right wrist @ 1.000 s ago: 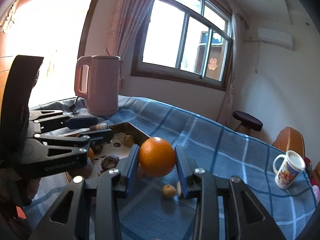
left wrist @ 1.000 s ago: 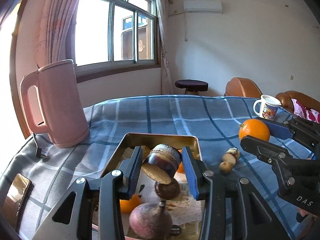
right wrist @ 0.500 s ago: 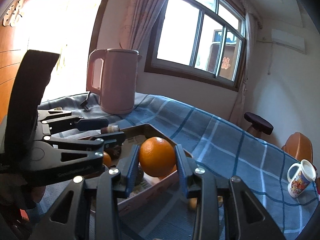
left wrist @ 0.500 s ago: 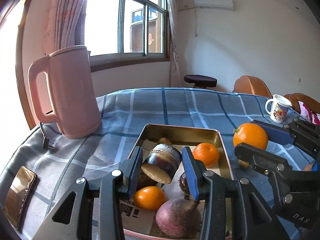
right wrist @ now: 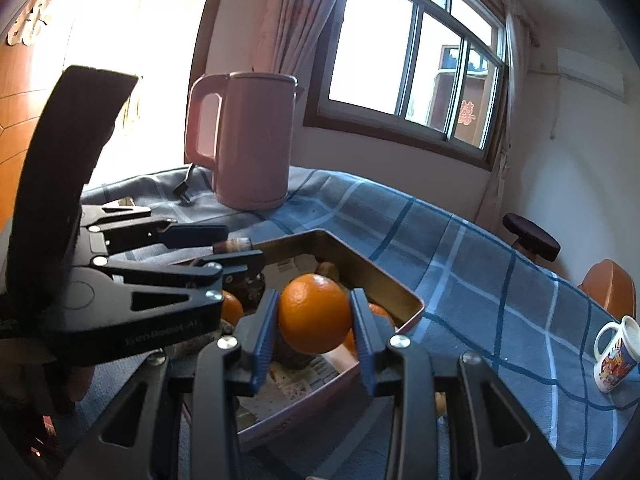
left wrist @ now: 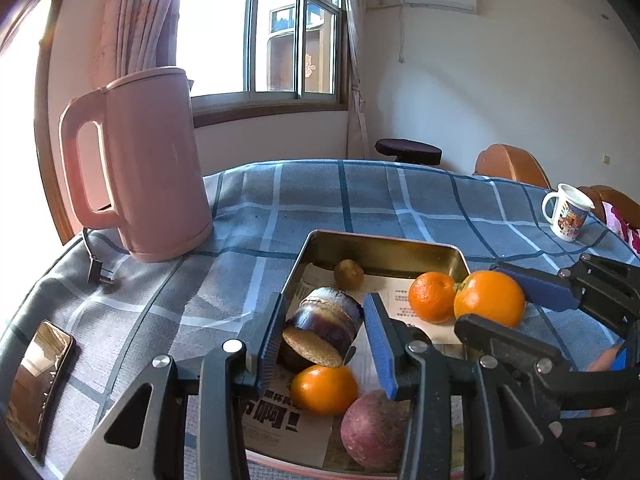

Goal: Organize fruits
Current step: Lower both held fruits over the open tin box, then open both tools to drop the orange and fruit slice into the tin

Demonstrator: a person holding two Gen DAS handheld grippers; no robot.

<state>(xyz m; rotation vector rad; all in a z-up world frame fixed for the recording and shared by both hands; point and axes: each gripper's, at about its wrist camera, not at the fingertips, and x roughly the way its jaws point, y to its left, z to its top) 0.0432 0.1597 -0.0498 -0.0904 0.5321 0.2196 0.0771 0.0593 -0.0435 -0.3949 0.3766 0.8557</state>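
Observation:
A gold metal tray [left wrist: 384,249] lined with newspaper sits on the blue checked tablecloth. My left gripper [left wrist: 325,334] is shut on a dark purple sugarcane piece [left wrist: 324,330], held over the tray's near half. My right gripper [right wrist: 314,318] is shut on a large orange [right wrist: 314,313], held above the tray [right wrist: 404,296]; the same orange shows at the tray's right side in the left wrist view [left wrist: 489,298]. In the tray lie two smaller oranges [left wrist: 431,297] [left wrist: 323,389], a small brown fruit [left wrist: 349,274] and a reddish-purple round fruit [left wrist: 374,434].
A pink electric kettle [left wrist: 140,164] stands at the back left with its plug [left wrist: 96,276] on the cloth. A phone [left wrist: 38,380] lies at the near left edge. A printed white mug [left wrist: 568,211] stands far right. Chairs and a stool stand beyond the table.
Both grippers moved forward over the tray. The sugarcane piece has come lower into the tray, and the large orange has moved left from beside the tray to over its right side.

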